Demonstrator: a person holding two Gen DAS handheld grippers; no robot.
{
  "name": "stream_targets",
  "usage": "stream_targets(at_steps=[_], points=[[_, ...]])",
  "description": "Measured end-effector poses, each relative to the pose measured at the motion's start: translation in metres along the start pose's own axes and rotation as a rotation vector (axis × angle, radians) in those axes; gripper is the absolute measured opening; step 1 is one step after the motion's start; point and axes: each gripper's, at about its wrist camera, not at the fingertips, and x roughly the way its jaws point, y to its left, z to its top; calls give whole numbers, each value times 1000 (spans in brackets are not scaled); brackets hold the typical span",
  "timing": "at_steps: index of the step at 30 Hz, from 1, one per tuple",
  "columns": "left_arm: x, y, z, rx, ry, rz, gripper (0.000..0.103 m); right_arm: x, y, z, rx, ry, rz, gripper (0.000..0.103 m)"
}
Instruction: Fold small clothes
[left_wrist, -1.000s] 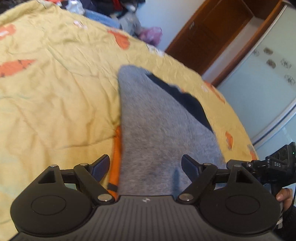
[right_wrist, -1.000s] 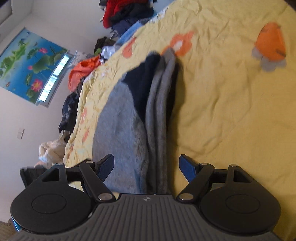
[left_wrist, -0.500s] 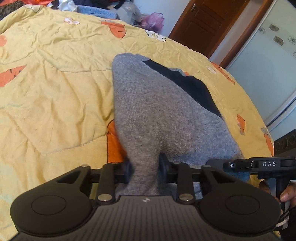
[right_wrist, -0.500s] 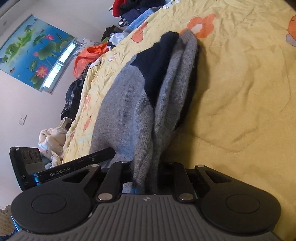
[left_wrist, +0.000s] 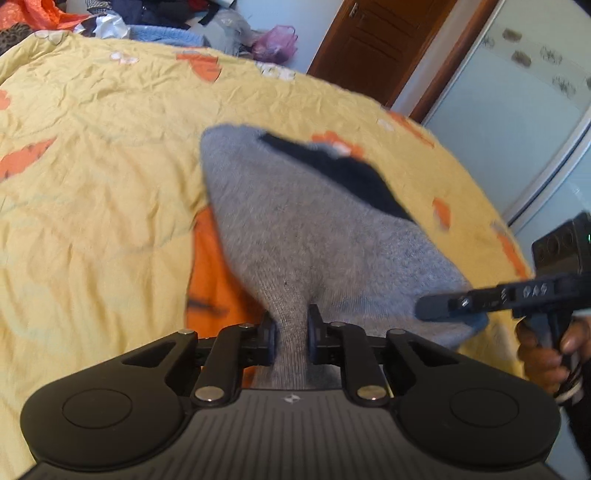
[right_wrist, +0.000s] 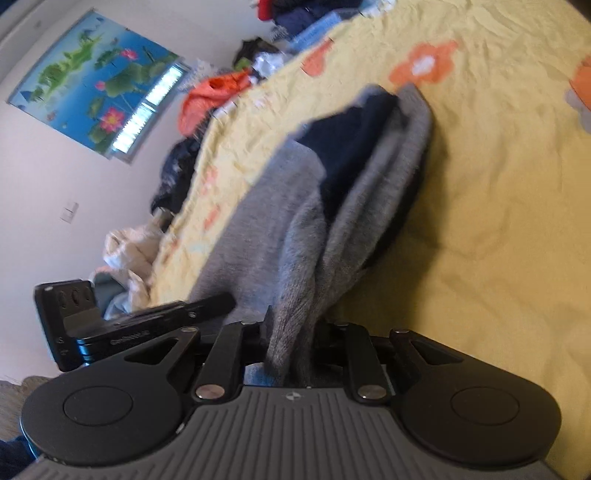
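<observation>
A small grey knitted garment with a dark navy part lies on the yellow flowered bed cover. My left gripper pinches the garment's near edge, which rises in a taut peak; its jaws are still closing on the cloth. In the right wrist view the same garment lies folded lengthwise, navy part on top. My right gripper has a bunched grey edge between its pads, and its jaws are opening a little while still touching the cloth. Each gripper shows at the side of the other's view.
Piles of loose clothes lie at the bed's far end, and more along its left side. A brown wooden door and a pale sliding wardrobe door stand beyond the bed. A person's hand holds the right gripper's handle.
Both grippers stood wide open over the garment's near edge a second ago. They have since shut on it and drawn it up off the bed cover.
</observation>
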Motion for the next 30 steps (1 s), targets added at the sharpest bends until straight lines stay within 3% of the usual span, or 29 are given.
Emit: stream_targets(at_steps=[3,5,6,7,9,13,14,15,16,17,18,22,23,25,26,27,30], points=[[-14,11,-11,-1,-16,-40,23,-15,-11,-8,28,-44,6,65],[-25,20,-4,-30,-52,-73,29,-32,-16,-1,51,-133,11,68],[-30,24,3,-48,-82,-83,37,-37,-18,7,64,-174,11,71],[-30,29,13,-76,-109,-85,55,-39,-19,16,73,-200,1,73],[-19,39,35,-144,-139,-87,82,-30,-19,38,59,-220,-47,75],[30,45,70,-180,-64,-54,79,9,-21,81,46,-202,-156,76],[41,42,74,-170,-36,-44,73,18,-23,89,58,-194,-178,76],[52,38,77,-147,-5,-33,47,26,-23,94,66,-182,-178,77],[59,33,78,-117,10,-12,43,34,-21,97,55,-189,-159,76],[61,28,77,-85,-1,6,40,39,-19,98,36,-195,-151,56],[62,23,77,-49,-16,22,36,45,-15,98,1,-187,-181,26],[55,15,74,31,-46,51,30,46,-1,87,-164,-265,-256,26],[52,14,72,46,-43,44,31,44,-2,82,-162,-285,-254,27],[42,16,61,48,-59,55,37,35,-5,73,-109,-289,-255,47],[35,19,54,31,-75,46,38,29,-8,67,-75,-265,-237,71],[28,24,45,1,-77,20,42,20,-12,57,-45,-253,-200,87],[15,35,17,-93,-36,-95,45,-4,-25,21,35,-209,-73,85]])
